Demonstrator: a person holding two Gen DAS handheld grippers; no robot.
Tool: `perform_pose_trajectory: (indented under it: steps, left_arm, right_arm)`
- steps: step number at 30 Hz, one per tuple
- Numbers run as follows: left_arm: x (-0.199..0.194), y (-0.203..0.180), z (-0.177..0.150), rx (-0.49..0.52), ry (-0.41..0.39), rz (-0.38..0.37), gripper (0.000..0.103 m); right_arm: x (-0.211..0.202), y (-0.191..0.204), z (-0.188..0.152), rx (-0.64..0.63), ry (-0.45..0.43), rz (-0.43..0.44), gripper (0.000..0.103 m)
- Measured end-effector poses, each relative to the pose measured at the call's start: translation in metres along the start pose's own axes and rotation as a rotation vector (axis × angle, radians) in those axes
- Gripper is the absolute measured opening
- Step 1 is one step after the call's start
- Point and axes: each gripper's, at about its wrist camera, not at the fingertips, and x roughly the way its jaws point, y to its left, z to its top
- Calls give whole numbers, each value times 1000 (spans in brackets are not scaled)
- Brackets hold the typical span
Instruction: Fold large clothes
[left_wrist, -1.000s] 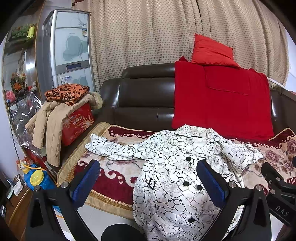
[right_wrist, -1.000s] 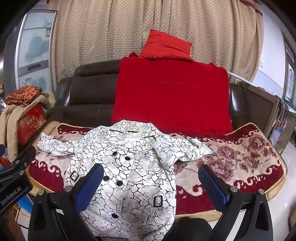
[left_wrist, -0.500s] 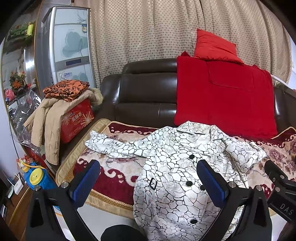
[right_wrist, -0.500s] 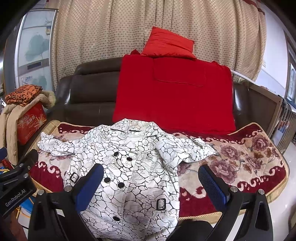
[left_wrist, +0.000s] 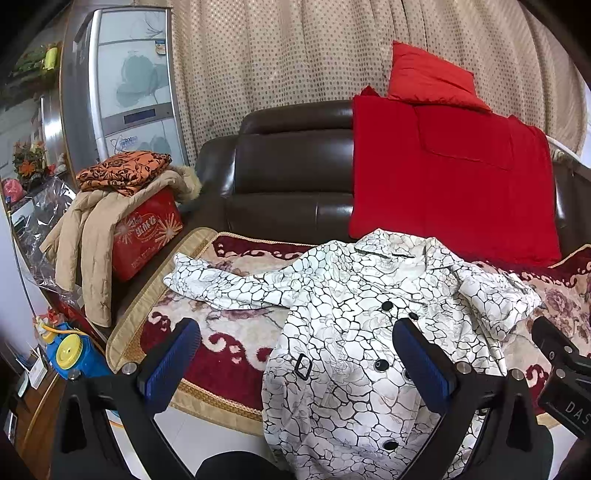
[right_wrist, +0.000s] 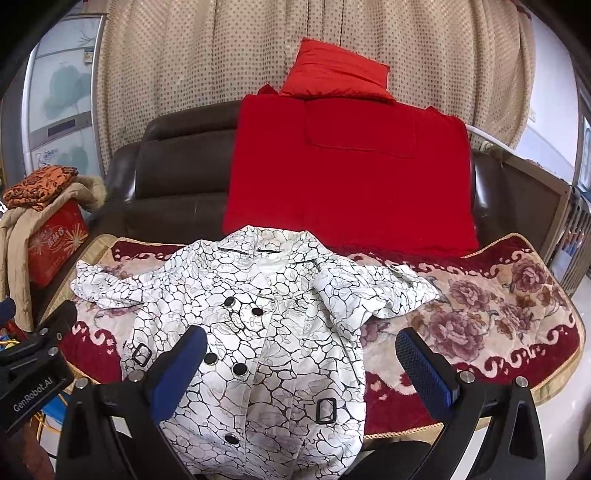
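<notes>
A white coat with a black crackle print and black buttons (left_wrist: 369, 317) lies face up on the sofa's patterned seat cover, hem hanging over the front edge. It also shows in the right wrist view (right_wrist: 258, 325). One sleeve (left_wrist: 221, 284) stretches left; the other (right_wrist: 380, 291) is bunched at the right. My left gripper (left_wrist: 295, 354) is open and empty in front of the coat's left side. My right gripper (right_wrist: 299, 362) is open and empty in front of its right side. Neither touches the coat.
The dark leather sofa (left_wrist: 295, 177) carries a red blanket (right_wrist: 351, 173) and red cushion (right_wrist: 336, 74) on its backrest. A red box (left_wrist: 147, 232) with a beige jacket and orange cloth sits on the left end. A blue and yellow object (left_wrist: 70, 354) stands on the floor at left.
Both grippers have tilted slightly upward or drawn a little closer, so the coat and sofa sit lower in each view. Both stay open. The coat has not moved.
</notes>
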Motion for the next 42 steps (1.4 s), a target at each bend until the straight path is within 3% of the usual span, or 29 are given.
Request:
perform_pose_trajectory:
  steps: [14, 21, 27, 31, 36, 38, 40, 42]
  left_arm:
    - [46, -19, 5, 30, 49, -6, 103]
    - [93, -38, 6, 43, 74, -46, 103]
    - [188, -61, -2, 9, 162, -109, 103]
    - [247, -85, -19, 44, 250, -98, 103]
    - [263, -95, -34, 72, 257, -125, 103]
    - [260, -94, -32, 80, 243, -148, 103]
    - [255, -93, -30, 84, 209, -152, 103]
    - [253, -90, -27, 85, 191, -151, 103]
  right_arm:
    - [45, -13, 6, 32, 49, -19, 103]
    - [83, -36, 8, 63, 68, -21, 103]
    - [154, -134, 4, 344, 77, 98, 103]
    - [211, -211, -16, 633, 146, 143, 103]
    - [264, -262, -37, 902, 188, 255, 101]
    - [289, -272, -41, 979, 211, 294, 95]
    - [317, -279, -48, 1051, 258, 273, 81]
    - [334, -286, -50, 1103, 260, 277, 75]
